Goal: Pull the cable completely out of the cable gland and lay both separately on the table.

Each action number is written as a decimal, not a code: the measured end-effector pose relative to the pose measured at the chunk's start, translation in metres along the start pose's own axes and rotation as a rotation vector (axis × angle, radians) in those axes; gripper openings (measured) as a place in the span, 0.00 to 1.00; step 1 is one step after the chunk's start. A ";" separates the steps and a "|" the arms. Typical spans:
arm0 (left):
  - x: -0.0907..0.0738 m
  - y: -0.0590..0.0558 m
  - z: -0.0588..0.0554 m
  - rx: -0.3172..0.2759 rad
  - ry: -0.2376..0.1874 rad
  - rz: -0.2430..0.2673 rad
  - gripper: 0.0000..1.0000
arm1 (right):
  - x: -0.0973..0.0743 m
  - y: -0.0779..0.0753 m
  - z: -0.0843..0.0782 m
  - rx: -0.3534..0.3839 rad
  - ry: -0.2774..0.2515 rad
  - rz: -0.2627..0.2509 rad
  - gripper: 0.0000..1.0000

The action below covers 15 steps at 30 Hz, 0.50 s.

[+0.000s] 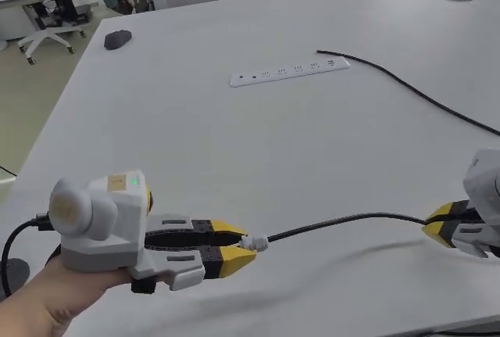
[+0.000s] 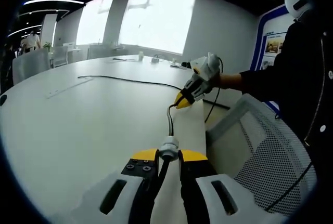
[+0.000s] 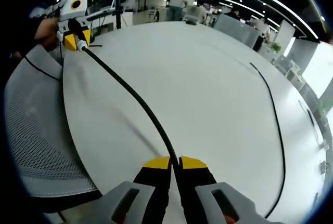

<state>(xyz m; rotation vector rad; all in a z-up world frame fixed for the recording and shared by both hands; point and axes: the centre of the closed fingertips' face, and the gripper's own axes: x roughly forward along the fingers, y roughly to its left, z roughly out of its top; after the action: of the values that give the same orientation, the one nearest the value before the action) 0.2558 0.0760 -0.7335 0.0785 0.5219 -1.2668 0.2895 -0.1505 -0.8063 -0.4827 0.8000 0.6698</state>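
The head view looks forward and down across the desk from its near edge. The left gripper view, close behind the left tongs, faces the right tongs. The right gripper view looks the opposite way. All three share the cable.

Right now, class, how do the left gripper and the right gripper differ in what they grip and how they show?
The left gripper is shut on the white gland; the right gripper on the black cable. In the head view the left gripper shows whole; the right gripper is cut by the edge. Both have yellow tips, and the cable spans between them above the table.
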 end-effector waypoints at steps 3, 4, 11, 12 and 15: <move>-0.001 0.000 -0.006 -0.002 0.012 0.002 0.15 | 0.001 0.000 -0.004 0.005 0.015 0.005 0.01; -0.001 0.001 -0.006 -0.001 0.013 0.005 0.15 | 0.002 0.001 -0.004 0.004 0.013 0.007 0.01; 0.000 0.003 -0.011 0.011 0.028 0.011 0.15 | 0.003 0.016 0.002 -0.054 0.043 0.043 0.18; 0.000 0.003 -0.011 0.011 0.028 0.010 0.15 | 0.002 0.024 0.010 -0.037 0.024 0.074 0.21; 0.001 0.003 -0.009 0.010 0.020 0.006 0.15 | 0.000 0.047 0.037 -0.051 -0.046 0.145 0.26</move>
<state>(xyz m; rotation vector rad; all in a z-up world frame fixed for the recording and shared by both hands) 0.2551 0.0795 -0.7425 0.1010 0.5329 -1.2642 0.2747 -0.0948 -0.7908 -0.4565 0.7813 0.8343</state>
